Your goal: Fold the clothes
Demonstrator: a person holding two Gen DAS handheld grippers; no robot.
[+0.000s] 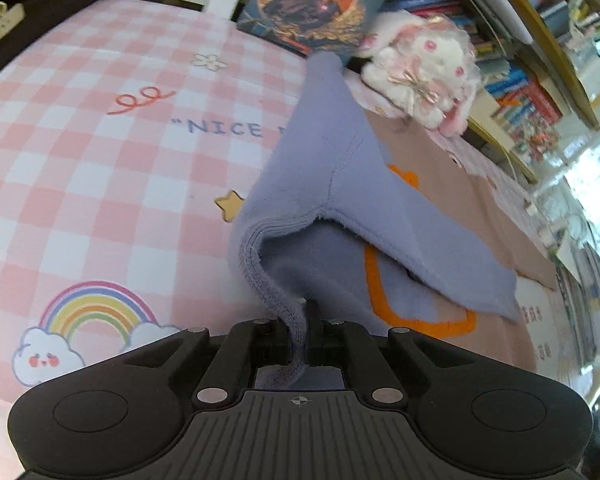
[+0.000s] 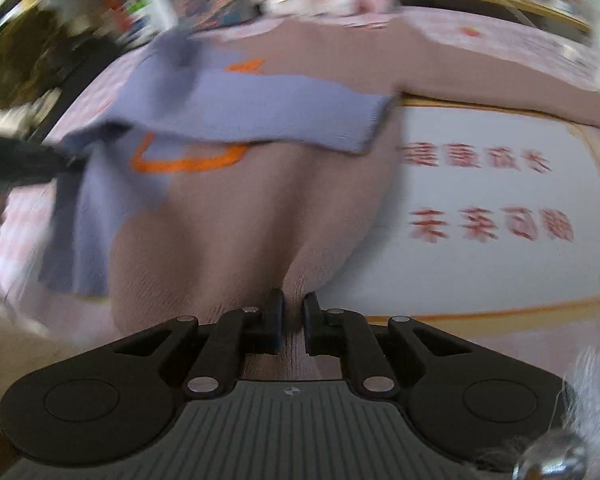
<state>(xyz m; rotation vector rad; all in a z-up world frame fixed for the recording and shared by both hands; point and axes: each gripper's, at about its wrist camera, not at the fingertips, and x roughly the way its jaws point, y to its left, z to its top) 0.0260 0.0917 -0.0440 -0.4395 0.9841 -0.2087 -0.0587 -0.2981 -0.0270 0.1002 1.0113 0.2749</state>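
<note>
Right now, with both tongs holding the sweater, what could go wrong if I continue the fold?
The left tongs pinch only the thin ribbed cuff of the purple sleeve, so it may slip out. The right tongs grip a bunched ridge of the brown sweater; pulling could drag the whole body and wrinkle it. The plush toy lies close to the sweater's far edge.

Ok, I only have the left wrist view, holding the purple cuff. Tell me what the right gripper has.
Observer: The right gripper is pinched on the sweater's brown hem.
Operator: Confirm where the purple sleeve lies.
Observer: The purple sleeve runs across the brown body, over the orange outline.
Operator: Report what's right of the sweater.
Observer: A white sheet with red characters, blurred, lies beside it.
Operator: And the other sleeve.
Observer: The brown sleeve stretches away to the right, along the sheet's far edge.
</note>
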